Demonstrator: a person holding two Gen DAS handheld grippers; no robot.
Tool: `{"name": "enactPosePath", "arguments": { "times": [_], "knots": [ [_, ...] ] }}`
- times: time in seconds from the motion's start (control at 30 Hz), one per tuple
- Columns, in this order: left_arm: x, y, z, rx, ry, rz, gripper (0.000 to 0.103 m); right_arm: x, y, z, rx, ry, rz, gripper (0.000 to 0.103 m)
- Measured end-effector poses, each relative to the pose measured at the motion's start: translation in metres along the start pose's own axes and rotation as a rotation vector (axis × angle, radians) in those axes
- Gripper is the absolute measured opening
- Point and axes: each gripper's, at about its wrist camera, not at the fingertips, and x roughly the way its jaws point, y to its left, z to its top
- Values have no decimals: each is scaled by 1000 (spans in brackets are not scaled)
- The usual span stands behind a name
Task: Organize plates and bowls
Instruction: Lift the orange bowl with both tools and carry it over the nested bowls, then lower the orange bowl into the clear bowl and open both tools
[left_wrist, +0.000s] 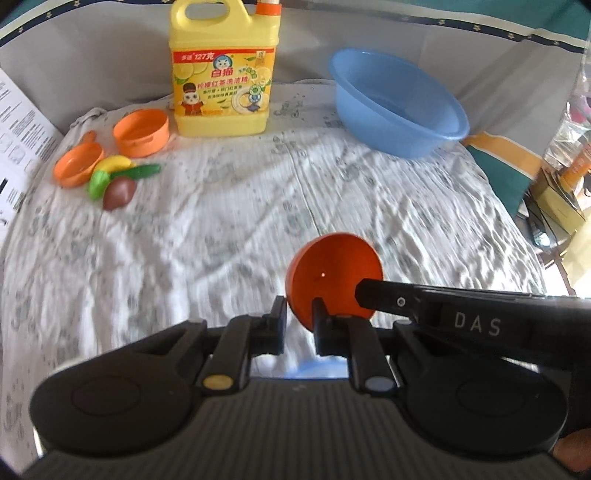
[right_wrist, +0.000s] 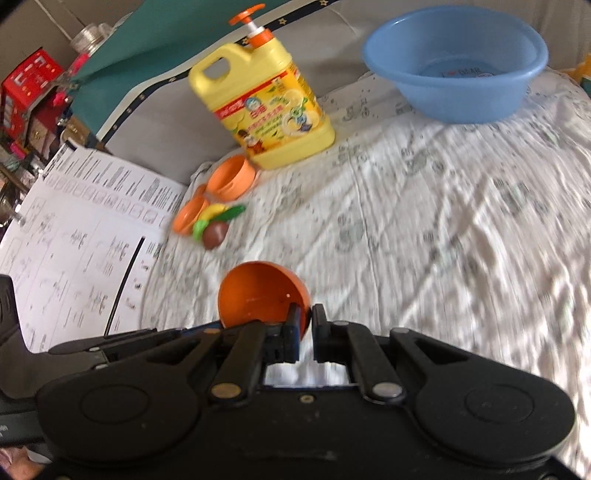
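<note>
Both grippers carry one small orange bowl (left_wrist: 332, 280) above the bed (left_wrist: 221, 229): the left gripper (left_wrist: 301, 314) fingers pinch its near rim, the right gripper (right_wrist: 303, 314) fingers are clamped on its other edge. Judging by the task, the next move is lowering it squarely beside the orange dishes (left_wrist: 140, 133) or into the blue basin (left_wrist: 399, 107)

A bed (left_wrist: 229, 229) covered by a rumpled white patterned cloth (left_wrist: 388, 192) fills both views. In the left wrist view, a yellow detergent jug (left_wrist: 221, 74) stands at top centre and a blue basin (left_wrist: 397, 105) at upper right. At upper left lie an orange cup (left_wrist: 142, 133), an orange pan (left_wrist: 75, 164), toy vegetables (left_wrist: 118, 177) and printed paper (left_wrist: 22, 125).
</note>
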Motion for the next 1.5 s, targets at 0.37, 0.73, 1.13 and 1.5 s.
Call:
{"name": "enactPosePath", "arguments": {
  "times": [0.37, 0.73, 1.13, 1.5],
  "knots": [
    [-29, -12, -56, 0, 33, -32, 14, -34, -3, -61, -12, 61, -18, 7],
    [-16, -6, -76, -31, 97, -20, 14, -27, -2, -75, -19, 115, -27, 7],
    [-4, -1, -77, -41, 133, -11, 15, -13, -5, -76, -7, 148, -29, 7],
    [-32, 16, -74, -60, 10, 90, 69, -32, 1, -65, -54, 60, -40, 46]
  ]
}}
